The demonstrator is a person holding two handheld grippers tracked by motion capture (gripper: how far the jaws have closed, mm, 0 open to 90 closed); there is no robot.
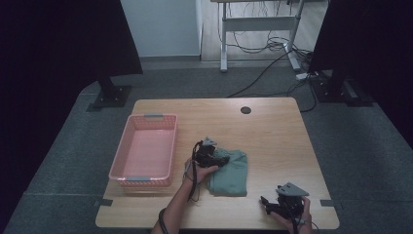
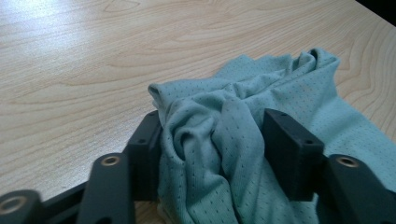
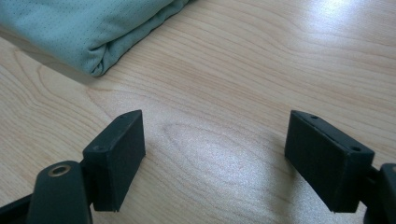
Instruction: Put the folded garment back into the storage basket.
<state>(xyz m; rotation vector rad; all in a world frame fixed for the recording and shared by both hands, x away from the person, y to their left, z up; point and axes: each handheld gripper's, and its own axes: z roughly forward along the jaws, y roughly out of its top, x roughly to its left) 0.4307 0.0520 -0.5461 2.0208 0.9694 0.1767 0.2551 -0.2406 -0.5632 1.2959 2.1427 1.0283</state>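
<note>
Here, at the left of the wooden table [image 1: 272, 131], sits a pink basket [image 1: 167, 146] with slatted walls, its long side running away from me and its near end close to the table's front edge. Just to its right comes my left gripper [image 1: 217, 158], held in my left hand [image 1: 198, 171], with my forearm reaching in from the bottom. Its jaws are closed in on a bunched fold of the green cloth [image 1: 234, 173]. In the left gripper view the gathered, dotted fabric [image 2: 219, 140] fills the gap between the two black jaws and bulges up above them, while the rest of the cloth spreads away flat on the wood toward the upper right.

The cloth lies folded near the middle of the table, a little toward my side, apart from the basket.

Farther right, near the table's front edge, my right gripper [image 1: 265, 204] rests low over bare wood in my right hand [image 1: 299, 214], well apart from the cloth. In the right gripper view its jaws stand wide apart with nothing between them but the tabletop [image 3: 233, 93], and a folded corner of the cloth [image 3: 88, 32] lies ahead at the upper left.
</note>
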